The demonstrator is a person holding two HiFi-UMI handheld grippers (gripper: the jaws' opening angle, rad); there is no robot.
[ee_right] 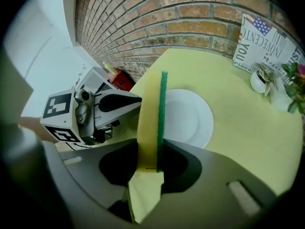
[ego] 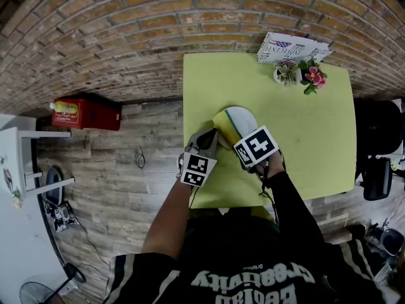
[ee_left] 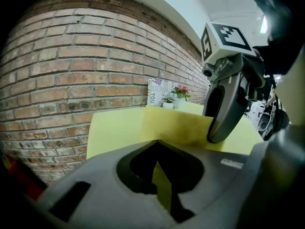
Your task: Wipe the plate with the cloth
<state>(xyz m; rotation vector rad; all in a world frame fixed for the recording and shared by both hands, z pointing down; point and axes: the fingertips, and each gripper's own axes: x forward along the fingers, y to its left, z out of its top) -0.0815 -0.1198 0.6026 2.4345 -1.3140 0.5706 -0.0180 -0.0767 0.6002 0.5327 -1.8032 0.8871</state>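
Gripping yellow cloth [ee_right: 150, 118] from both sides: right gripper [ee_right: 150, 168] jaws clamped on green-edged fold, left gripper [ee_left: 164, 185] jaws pinched on another part. Cloth upright by white plate [ee_right: 190, 120], plate flat on yellow-green tabletop [ee_right: 238, 128].

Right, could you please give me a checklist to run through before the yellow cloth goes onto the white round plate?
1. Right gripper grip on the yellow green-backed cloth: ok, jaws closed on it.
2. Left gripper grip: ok, a cloth edge sits between its closed jaws.
3. White round plate placement: ok, flat on the yellow-green table, just beyond the cloth.
4. Cloth touching the plate: cannot tell.
5. Clearance from the small white flower pot and printed card: ok, both stand at the table's far edge, apart from the plate.
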